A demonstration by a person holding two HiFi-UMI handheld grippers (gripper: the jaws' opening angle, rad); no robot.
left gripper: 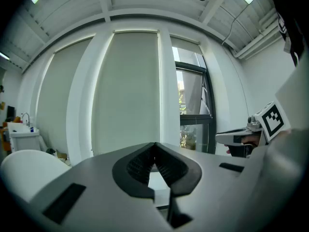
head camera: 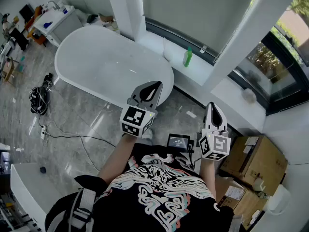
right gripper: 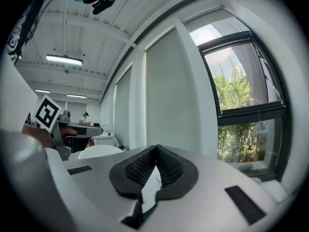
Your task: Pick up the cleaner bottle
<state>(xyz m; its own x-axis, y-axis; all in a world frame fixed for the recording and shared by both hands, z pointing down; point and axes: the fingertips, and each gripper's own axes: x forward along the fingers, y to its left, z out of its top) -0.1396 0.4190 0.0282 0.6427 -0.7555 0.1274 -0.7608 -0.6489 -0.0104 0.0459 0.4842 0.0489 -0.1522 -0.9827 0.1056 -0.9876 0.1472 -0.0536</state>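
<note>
The white bathtub (head camera: 111,66) fills the floor ahead. Behind its right end runs the window ledge (head camera: 164,45), and the green cleaner bottle (head camera: 188,57) stands upright there, close to the back edge, long axis vertical. It lies well ahead of the 2 grippers, between their lines. The left gripper (head camera: 154,86) looks slightly nearer than the right gripper (head camera: 211,104). Both are held about level at chest height, jaws closed on nothing.

One cleaner bottle (head camera: 188,57), one white bathtub (head camera: 96,64), two tools (head camera: 155,84) (head camera: 211,106).
</note>
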